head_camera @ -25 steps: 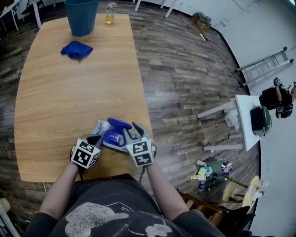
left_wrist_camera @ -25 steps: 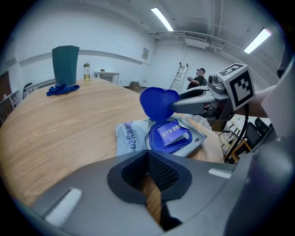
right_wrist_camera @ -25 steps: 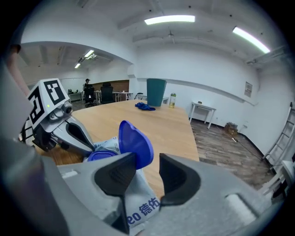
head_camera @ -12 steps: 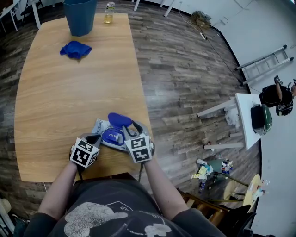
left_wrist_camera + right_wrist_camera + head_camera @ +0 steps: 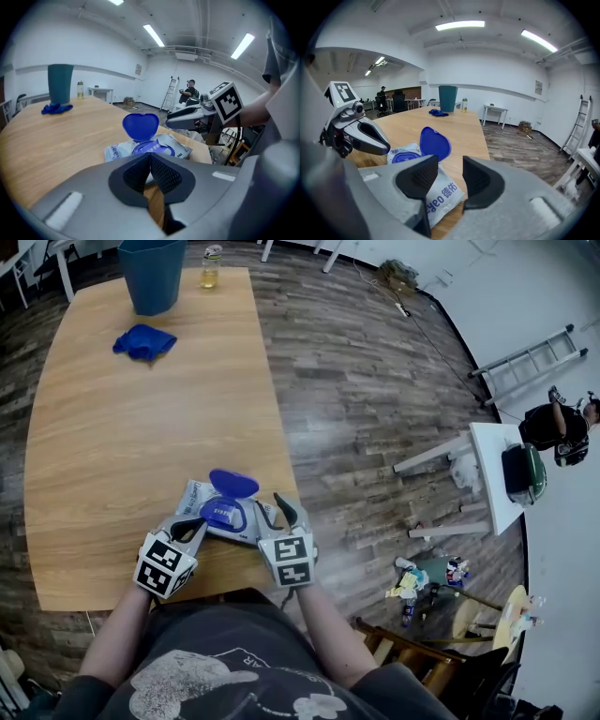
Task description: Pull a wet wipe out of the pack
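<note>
We hold the left hand-held gripper [image 5: 192, 523] with its jaws pressed together, the tips just beside the near left edge of the wet-wipe pack [image 5: 223, 513]. A pale sliver shows in the gap behind the tips, and we cannot tell what it is. The right hand-held gripper [image 5: 274, 510] has its jaws apart, and the pack's right end lies just beyond and below them, ungripped. The pack rests flat between the two hand-held grippers, with its blue lid [image 5: 233, 483] flipped up on the side away from them.

The surface [image 5: 141, 427] is a long pale wooden top with rounded corners. Well beyond the left hand-held gripper, near the far end, lies a crumpled blue cloth [image 5: 141, 342]. Past it stands a teal bin [image 5: 151, 276], with a small bottle [image 5: 212, 266] beside it.

To the outside of the right hand-held gripper runs a dark plank floor [image 5: 356, 390]. Farther that way a ladder [image 5: 530, 360] lies by the white wall, near a person [image 5: 551, 427] and a white table [image 5: 487, 456]. Assorted clutter [image 5: 417, 582] sits on the floor.
</note>
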The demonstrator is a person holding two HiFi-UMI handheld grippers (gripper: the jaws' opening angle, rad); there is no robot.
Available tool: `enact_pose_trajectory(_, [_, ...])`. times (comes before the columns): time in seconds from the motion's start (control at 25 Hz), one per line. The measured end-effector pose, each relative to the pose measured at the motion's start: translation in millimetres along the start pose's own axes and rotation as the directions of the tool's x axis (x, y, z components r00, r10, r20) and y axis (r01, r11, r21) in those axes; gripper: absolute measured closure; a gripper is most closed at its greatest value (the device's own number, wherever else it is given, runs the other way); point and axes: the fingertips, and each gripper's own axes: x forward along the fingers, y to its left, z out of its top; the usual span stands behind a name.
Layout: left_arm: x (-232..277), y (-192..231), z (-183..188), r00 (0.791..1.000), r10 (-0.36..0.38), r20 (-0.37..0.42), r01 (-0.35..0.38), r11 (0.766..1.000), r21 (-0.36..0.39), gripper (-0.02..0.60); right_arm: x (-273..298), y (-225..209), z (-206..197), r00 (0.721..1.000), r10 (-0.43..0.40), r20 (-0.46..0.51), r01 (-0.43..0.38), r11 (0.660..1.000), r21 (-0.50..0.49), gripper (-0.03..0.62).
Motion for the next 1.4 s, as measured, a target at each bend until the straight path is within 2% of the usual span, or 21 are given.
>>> enact_pose_trajectory(0.04, [3.2,-6.4,3.2,1.0,-0.007,0.005,0.007,0.999,0.042,0.529,-2.0,2.1,-3.1,1.0,0.005,-0.001,-0.005,1.0,0.01,0.439])
enact_pose_trajectory(0.08, [7.8,-12.0,4.8,1.0,-0.012,0.003,0.012,0.996,0.084,0.441,-3.8,5.0,-6.1,1.0,0.011,-0.002,-0.01,1.0,0.017,0.439])
enact_pose_trajectory(0.12, [13.6,-16.4,4.7,1.0,-0.012,-0.005,0.013,0.992,0.129,0.403,-5.4,8.5,-9.0,1.0,0.017,-0.004,-0.017,1.0,0.018,0.439])
enact_pose_trajectory(0.24, [32.0,-27.0,3.2,0.999,0.02,-0.036,-0.01,0.968,0.251,0.341,-9.9,18.5,-15.7,0.999,0.034,-0.011,-0.034,0.999,0.011,0.439])
enact_pose_trajectory(0.36, [45.7,-27.9,6.4,0.996,0.08,-0.037,-0.066,0.952,0.299,0.337,-14.4,25.6,-19.5,0.999,0.044,-0.019,-0.044,0.999,0.014,0.439])
enact_pose_trajectory(0.44, [51.6,-22.8,5.6,0.992,0.116,-0.043,-0.1,0.956,0.277,0.349,-17.7,28.3,-21.6,0.998,0.051,-0.023,-0.05,0.999,0.008,0.439])
enact_pose_trajectory(0.56, [52.1,-13.9,2.7,0.988,0.144,-0.053,-0.129,0.967,0.218,0.415,-21.3,28.7,-25.4,0.998,0.055,-0.028,-0.055,0.998,0.001,0.439])
enact_pose_trajectory(0.8, [30.1,7.7,21.5,0.974,0.217,0.07,-0.224,0.968,0.117,0.551,-21.2,26.2,-30.9,0.998,0.058,-0.037,-0.058,0.998,0.003,0.439])
enact_pose_trajectory(0.96, [17.4,23.6,18.9,0.97,0.233,0.067,-0.235,0.972,0.028,0.555,-16.5,33.5,-27.7,0.995,0.087,-0.039,-0.086,0.996,0.008,0.446])
enact_pose_trajectory(1.08, [11.9,31.8,14.2,0.97,0.238,0.053,-0.237,0.971,-0.021,0.555,-11.1,43.2,-21.1,0.992,0.122,-0.037,-0.122,0.993,0.003,0.476])
enact_pose_trajectory(1.24, [15.0,37.4,1.6,0.968,0.252,0.013,-0.251,0.968,-0.025,0.555,0.2,60.9,-13.9,0.98,0.187,-0.066,-0.19,0.981,-0.045,0.488])
enact_pose_trajectory(1.4, [19.7,43.2,-1.5,0.966,0.26,-0.003,-0.26,0.966,0.013,0.554,16.0,83.8,-14.0,0.952,0.264,-0.152,-0.284,0.951,-0.125,0.488])
